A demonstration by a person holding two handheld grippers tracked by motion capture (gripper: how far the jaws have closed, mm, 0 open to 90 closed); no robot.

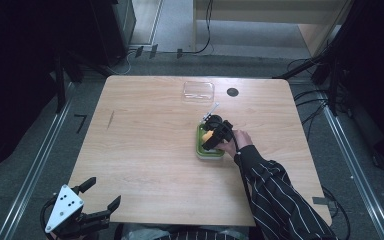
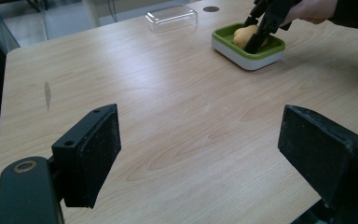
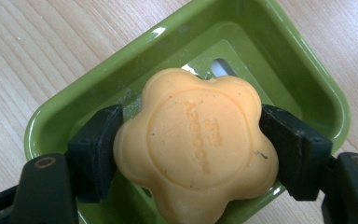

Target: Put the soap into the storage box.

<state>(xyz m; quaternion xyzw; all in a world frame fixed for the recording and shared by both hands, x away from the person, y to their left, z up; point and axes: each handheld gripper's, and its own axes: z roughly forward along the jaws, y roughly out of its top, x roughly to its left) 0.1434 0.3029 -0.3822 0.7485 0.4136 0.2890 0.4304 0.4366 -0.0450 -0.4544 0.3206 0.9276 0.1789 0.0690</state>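
right gripper (image 3: 196, 154): jaws clamped on the orange soap (image 3: 196, 144) from both sides, pads flat against opposite lobes. In the high view it sits at right-centre of the table, hand (image 1: 237, 141) behind it.
grip rationale: side pinch keeps the stamped face up and leaves the underside free; looks suited to lifting out of, or setting into, the dish. Can't tell which.
soap location: inside or just over the green soap dish (image 3: 60, 107); whether it touches the dish floor I can't tell.
soap look: flower-shaped bar, rounded lobes, raised circular panel with embossed lettering, a few dark specks. Waxy surface, probably slippery under squeeze.
dish: green tray on a white base (image 2: 249, 60), slot in the floor, likely for drainage.
left gripper (image 1: 100, 197): jaws wide apart, holding nothing, parked at the near left table edge, well apart from the dish. Reads as idle.
clear lid (image 1: 198, 91): at the far edge, well apart from the dish; probably its cover.
table (image 1: 145, 150): light wood.
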